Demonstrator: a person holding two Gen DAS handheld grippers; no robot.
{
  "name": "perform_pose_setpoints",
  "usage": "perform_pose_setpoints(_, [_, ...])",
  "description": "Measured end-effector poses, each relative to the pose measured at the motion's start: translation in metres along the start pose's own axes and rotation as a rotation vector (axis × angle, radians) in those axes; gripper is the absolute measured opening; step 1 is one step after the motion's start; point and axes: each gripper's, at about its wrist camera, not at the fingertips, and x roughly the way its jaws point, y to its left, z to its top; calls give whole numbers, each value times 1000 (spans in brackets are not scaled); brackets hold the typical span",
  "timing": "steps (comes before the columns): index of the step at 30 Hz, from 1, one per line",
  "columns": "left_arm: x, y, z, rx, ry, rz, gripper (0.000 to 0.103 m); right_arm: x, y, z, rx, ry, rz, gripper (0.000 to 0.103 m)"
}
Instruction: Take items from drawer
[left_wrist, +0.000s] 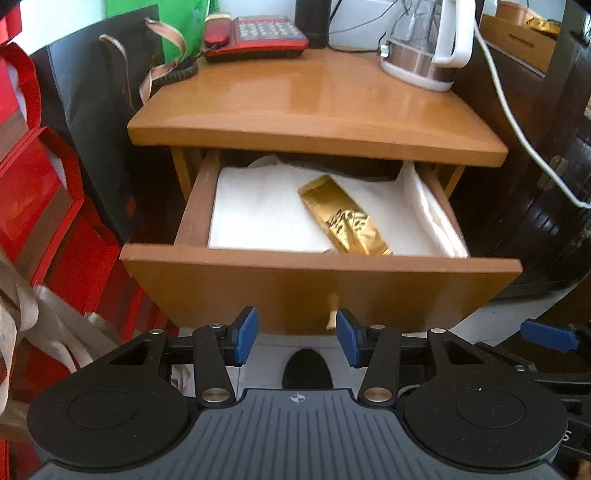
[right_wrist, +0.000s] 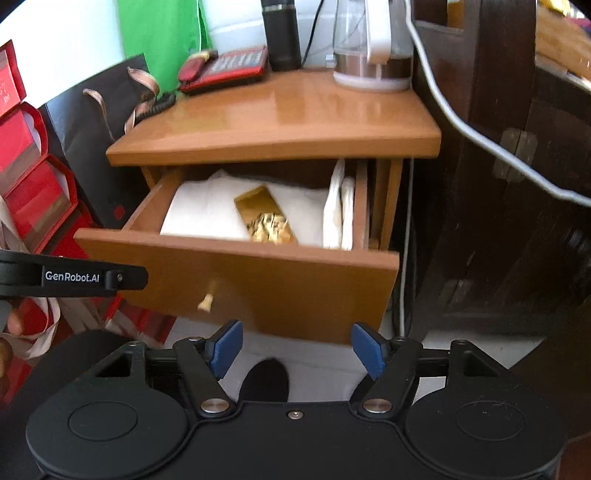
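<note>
Gold foil pouch (left_wrist: 345, 218) lies flat on white folded cloth (left_wrist: 266, 210) inside the pulled-out wooden drawer (left_wrist: 317, 264), exposed for removal, while left gripper (left_wrist: 297, 336) and right gripper (right_wrist: 297, 349) hover below the drawer front, jaws parted and empty.

- The drawer (left_wrist: 317, 284) of the wooden nightstand stands pulled well out, its orange-brown front panel plain and bearing a small pale knob (left_wrist: 332, 310) at the middle.
- A white cloth (left_wrist: 266, 210) lines the drawer's floor, flat across the left and middle, bunched and folded up against the right wall.
- A gold foil packet (left_wrist: 341, 216), long, flat and creased, with dark print near its lower end, lies on the cloth right of the middle, set slantwise, one end toward the back and the other against the front panel.
</note>
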Motion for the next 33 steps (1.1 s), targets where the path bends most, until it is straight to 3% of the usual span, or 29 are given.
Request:
perform_pose_setpoints(7, [10,3,-16,-6,27,6,50,-2,3,-7,5,27,12,65])
perform_pose_setpoints(20, [10,1,-26,9,26,12,50,2,3,-12,24,93,-4,75])
perform_pose_setpoints(33, [14,0,-27,6,42,28,50,12,-2,-13,52,155,-2,76])
